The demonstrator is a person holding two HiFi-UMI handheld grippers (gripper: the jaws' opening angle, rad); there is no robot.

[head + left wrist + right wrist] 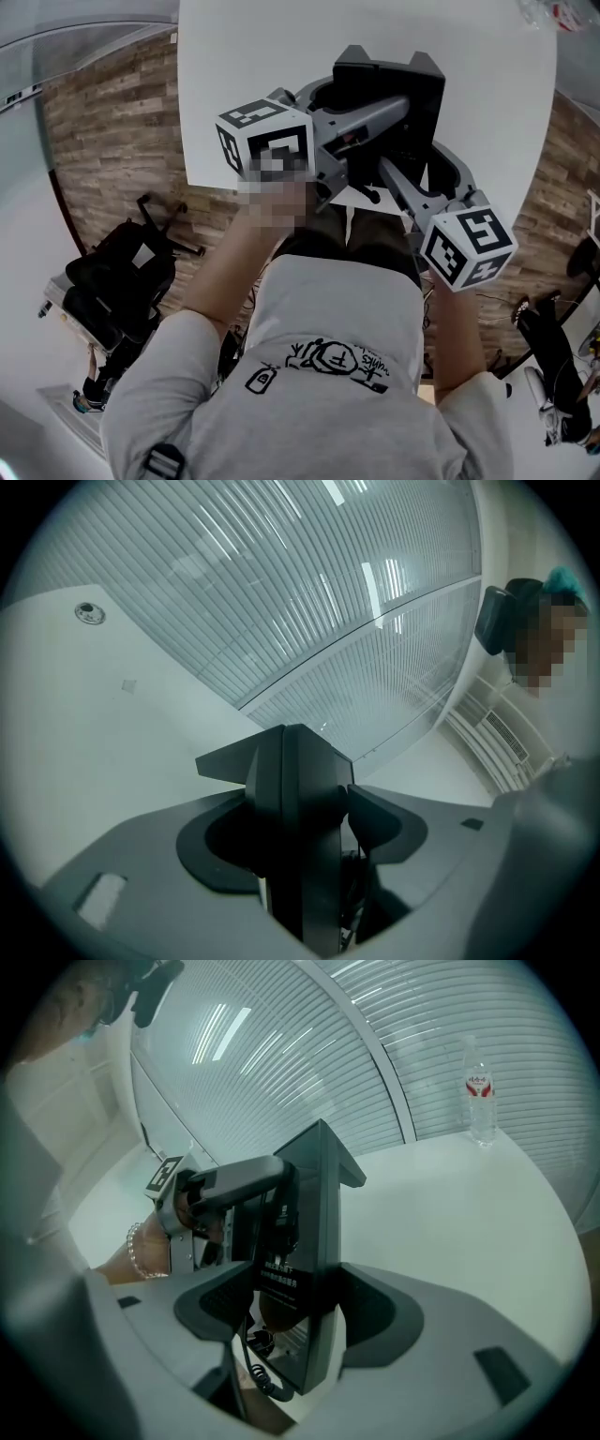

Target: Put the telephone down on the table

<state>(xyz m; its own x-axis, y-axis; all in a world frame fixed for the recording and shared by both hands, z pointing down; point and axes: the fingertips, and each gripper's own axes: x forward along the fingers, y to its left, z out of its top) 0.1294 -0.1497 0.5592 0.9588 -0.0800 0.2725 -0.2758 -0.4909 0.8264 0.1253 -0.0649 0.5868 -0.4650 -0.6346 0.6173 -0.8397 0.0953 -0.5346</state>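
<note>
1. Left gripper (pixel 305 827): the jaws are clamped on the telephone (pixel 295 761), which fills the gap between them edge-on. The jaws stand fairly wide only because the body they pinch is thick.
2. Right gripper (pixel 300 1312): the jaws are likewise pressed on the telephone, on an upright panel that carries a small printed label. Its view shows the left gripper holding the far side of the same unit.
3. Reason for the double grip: judged from the shape, the telephone is bulky and awkward. Two opposed clamps keep it from swinging or tipping about a single pinch point.
4. Coiled cord (pixel 258 1372): it hangs loose below the right jaws. The upright hold probably keeps the handset and cord from spilling out.
5. Position of the telephone: the head view shows it between both grippers, over the near part of the white table (pixel 244 75). Whether its base touches the surface cannot be told. Judgement: it is not yet set down, because both clamps bear it.
6. Landing area: the tabletop beneath and beyond the telephone is bare. A water bottle (pixel 481 1091) stands well apart at the far edge, so it should not obstruct placement.
7. Release requirement, as a judgement: seat the base flat first, then part both pairs of jaws.
</note>
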